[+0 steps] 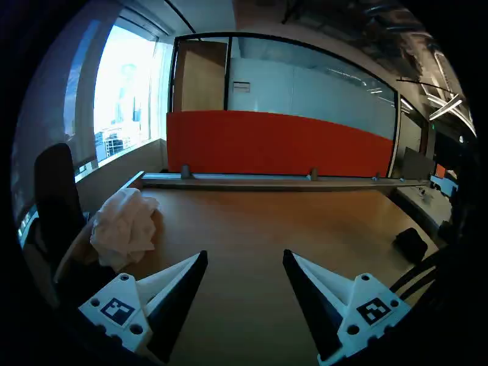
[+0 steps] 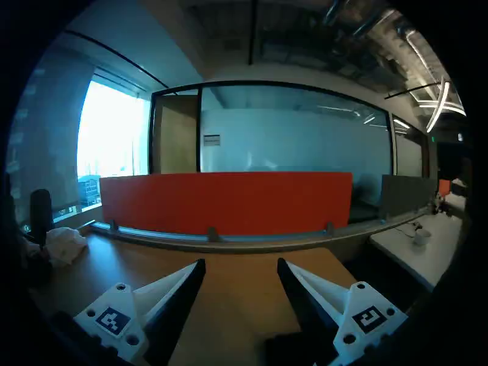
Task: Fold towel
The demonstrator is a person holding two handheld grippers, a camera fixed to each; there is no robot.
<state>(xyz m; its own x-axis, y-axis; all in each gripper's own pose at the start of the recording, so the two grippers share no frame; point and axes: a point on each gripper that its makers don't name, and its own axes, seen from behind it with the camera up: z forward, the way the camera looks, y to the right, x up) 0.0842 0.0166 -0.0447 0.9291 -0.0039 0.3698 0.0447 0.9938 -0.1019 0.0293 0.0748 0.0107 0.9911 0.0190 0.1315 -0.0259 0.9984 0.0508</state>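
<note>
The left gripper (image 1: 244, 256) hangs over a wooden desk (image 1: 262, 226) with its two fingers (image 1: 177, 283) spread wide and nothing between them; bare tabletop shows in the gap. In the left gripper view the towel (image 1: 125, 226) lies crumpled in a white heap at about ten o'clock from the fingertips, near the desk's left edge and clear of both fingers. Just past the towel at nine o'clock stands a black chair (image 1: 55, 195), and behind it a bright window (image 1: 122, 104). An orange partition (image 1: 280, 143) runs along the far side of the desk at twelve o'clock, with a grey rail (image 1: 274, 181) at its foot. A small black object (image 1: 410, 244) sits at the desk's right edge, at about three o'clock.

The right gripper (image 2: 241, 265) is also released, its fingers (image 2: 174, 293) held well apart over the same wood and gripping nothing. From the right gripper view the towel (image 2: 64, 244) is a small pale bundle far off at nine o'clock, well apart from this gripper. The orange partition (image 2: 226, 201) fills the twelve o'clock direction. At three o'clock a white side desk (image 2: 427, 250) carries a white cup (image 2: 421, 236).
</note>
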